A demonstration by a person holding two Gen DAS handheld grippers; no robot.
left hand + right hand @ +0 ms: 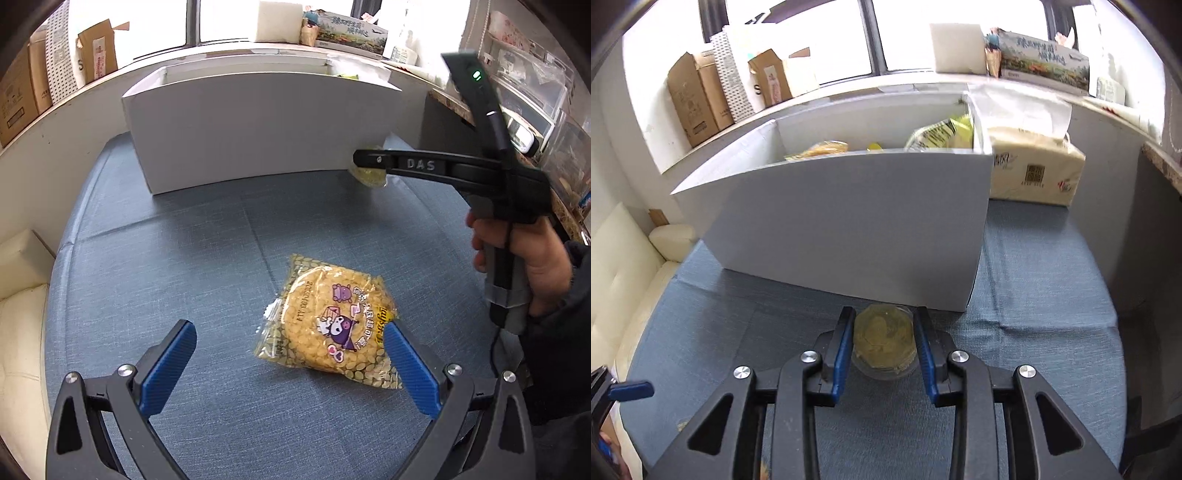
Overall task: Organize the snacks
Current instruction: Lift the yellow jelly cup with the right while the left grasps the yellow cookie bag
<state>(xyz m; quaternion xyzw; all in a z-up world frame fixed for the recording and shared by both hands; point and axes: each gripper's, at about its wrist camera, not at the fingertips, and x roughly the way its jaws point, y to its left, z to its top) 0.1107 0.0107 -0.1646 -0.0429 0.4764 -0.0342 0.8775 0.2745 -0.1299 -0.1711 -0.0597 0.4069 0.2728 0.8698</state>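
Blue cloth (184,240) | one white box (258,125) | left claw (288,354) spread, empty | right claw (884,343) pinching one, perhaps round, snack (884,339)

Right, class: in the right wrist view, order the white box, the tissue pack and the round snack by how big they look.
1. White box
2. Tissue pack
3. Round snack, though nearest the camera, so its rank against the tissue pack is unsure.
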